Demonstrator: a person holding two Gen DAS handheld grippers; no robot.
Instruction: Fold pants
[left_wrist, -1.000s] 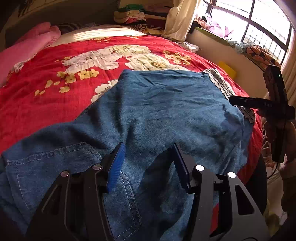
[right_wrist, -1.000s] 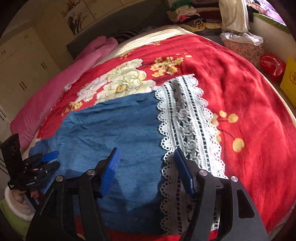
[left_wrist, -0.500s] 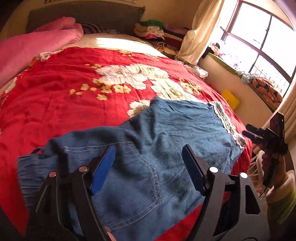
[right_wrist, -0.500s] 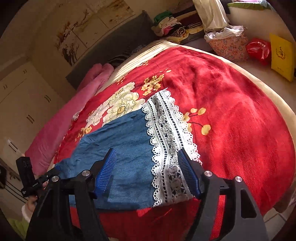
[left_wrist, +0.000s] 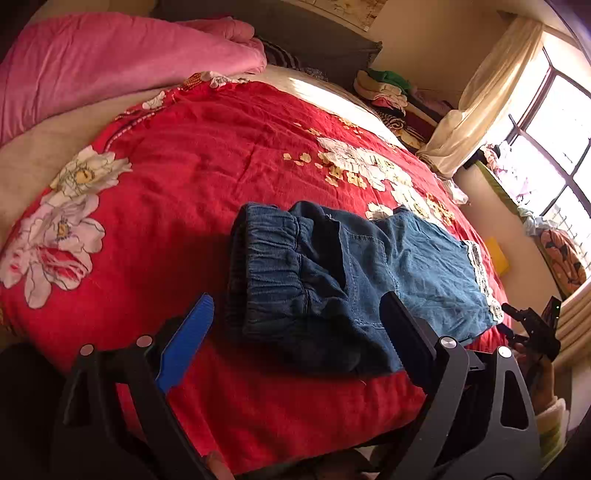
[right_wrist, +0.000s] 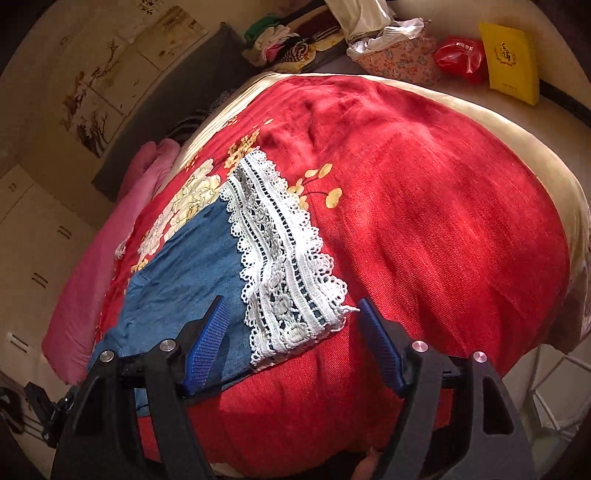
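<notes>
Blue denim pants (left_wrist: 332, 273) lie flat on the red flowered bedspread (left_wrist: 184, 177), elastic waistband toward my left gripper and white lace hem (right_wrist: 280, 254) toward my right gripper. My left gripper (left_wrist: 299, 314) is open and empty, held off the bed's near edge in front of the waistband. My right gripper (right_wrist: 291, 325) is open and empty, just short of the lace hem, and also shows in the left wrist view (left_wrist: 532, 325). The denim (right_wrist: 184, 284) runs away to the left in the right wrist view.
A pink blanket (left_wrist: 92, 66) lies along the bed's far left side. Stacked folded clothes (left_wrist: 388, 88) sit by the headboard. A curtain (left_wrist: 480, 99) and window are at right. A yellow packet (right_wrist: 511, 59) and red bag (right_wrist: 460, 57) lie beside the bed.
Both grippers have pulled back from the pants toward the bed's edge. The pants now lie farther off in both views, with the waistband in full sight of the left wrist.
</notes>
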